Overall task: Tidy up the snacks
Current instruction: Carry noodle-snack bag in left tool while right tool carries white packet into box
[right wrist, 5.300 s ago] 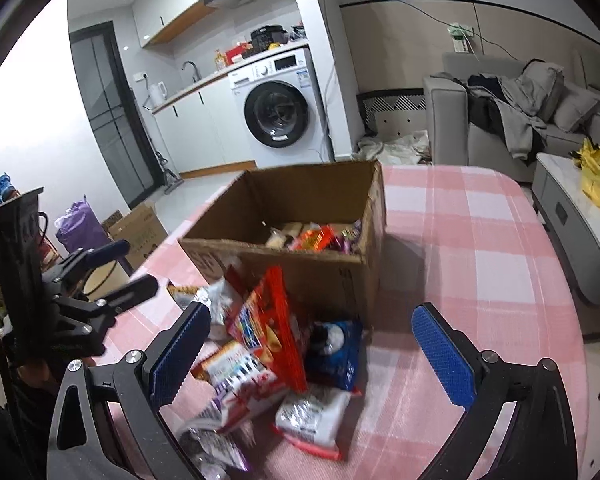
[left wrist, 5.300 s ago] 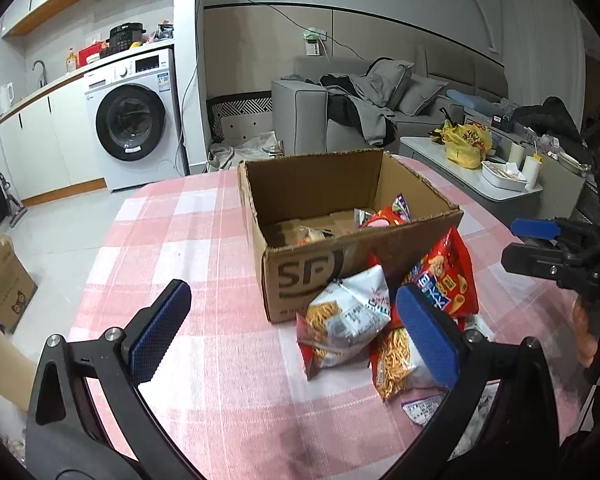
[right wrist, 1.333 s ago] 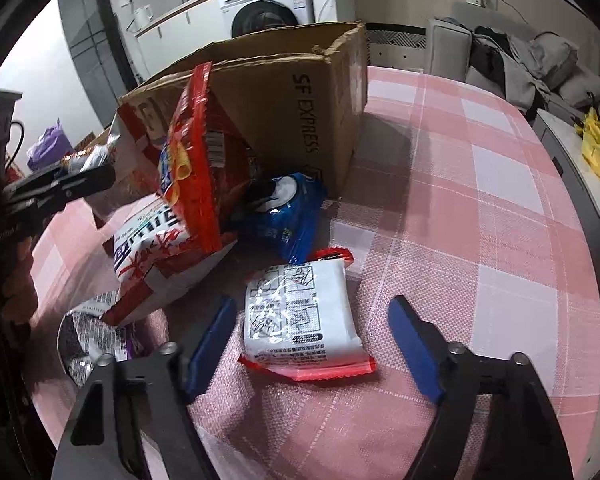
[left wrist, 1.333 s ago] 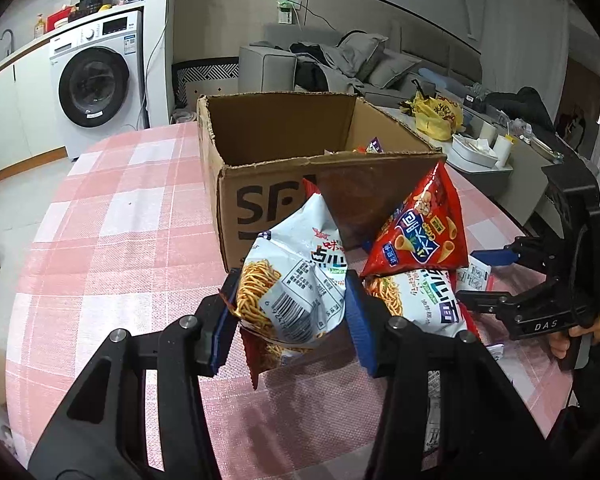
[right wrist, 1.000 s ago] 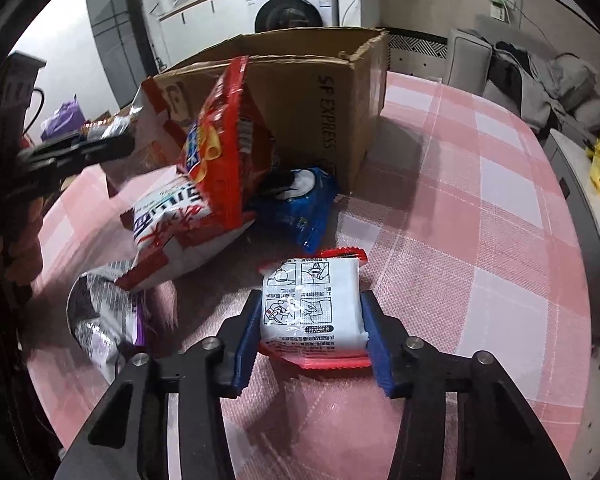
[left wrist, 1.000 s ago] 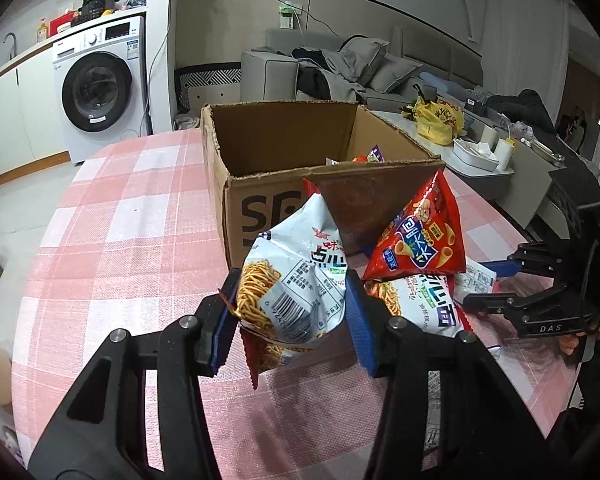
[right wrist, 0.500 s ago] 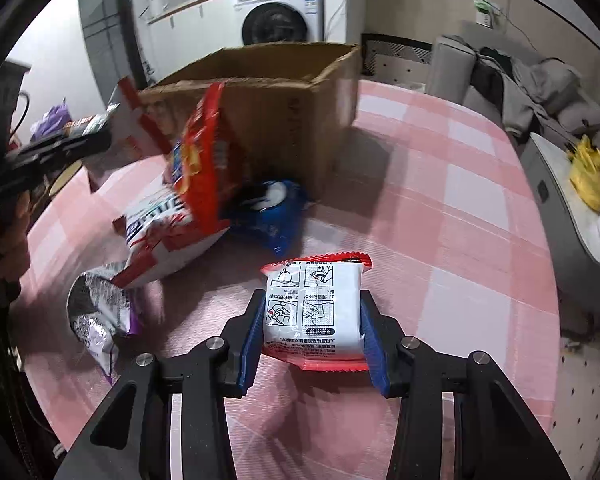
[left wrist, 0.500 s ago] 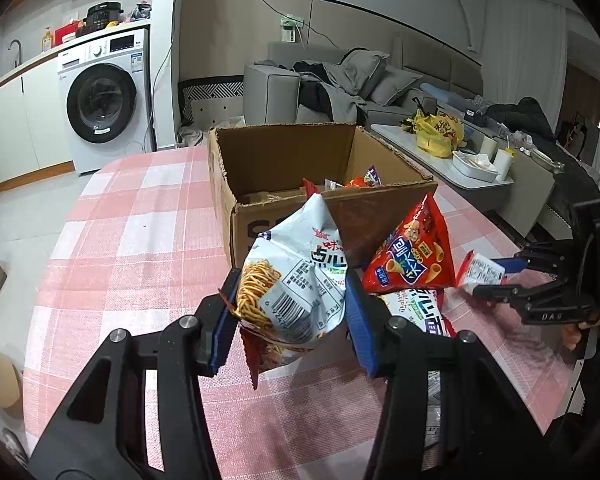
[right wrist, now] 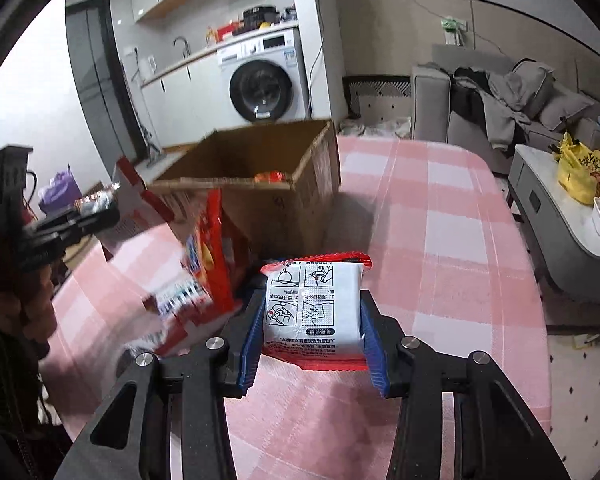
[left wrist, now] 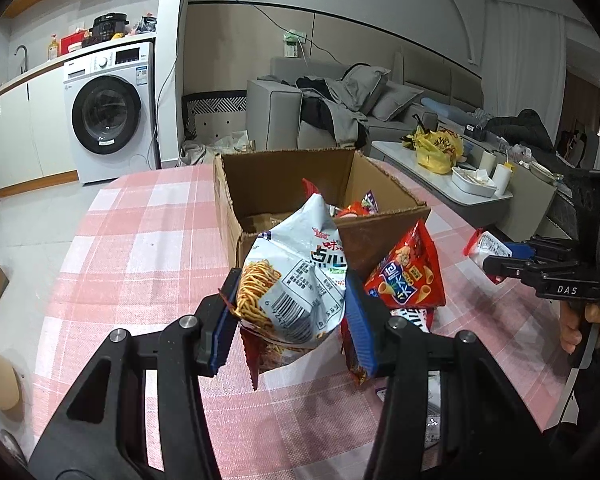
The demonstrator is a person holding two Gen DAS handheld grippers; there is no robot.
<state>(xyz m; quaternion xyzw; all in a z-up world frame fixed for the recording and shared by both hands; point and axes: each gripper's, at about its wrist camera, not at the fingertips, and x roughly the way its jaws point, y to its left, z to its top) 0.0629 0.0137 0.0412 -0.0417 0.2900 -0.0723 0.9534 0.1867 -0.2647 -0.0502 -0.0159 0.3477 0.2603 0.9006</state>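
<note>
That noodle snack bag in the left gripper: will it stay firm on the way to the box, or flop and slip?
Probably floppy: the noodle snack bag is creased, and its lower edge sags below the left gripper. It looks puffy, so likely light. The glossy film may slip, though the fingers pinch both sides.

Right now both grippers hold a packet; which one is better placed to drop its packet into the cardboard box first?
Left, probably. The left gripper holds the noodle bag right in front of the cardboard box. The right gripper, holding the small white packet, sits further back from it.
</note>
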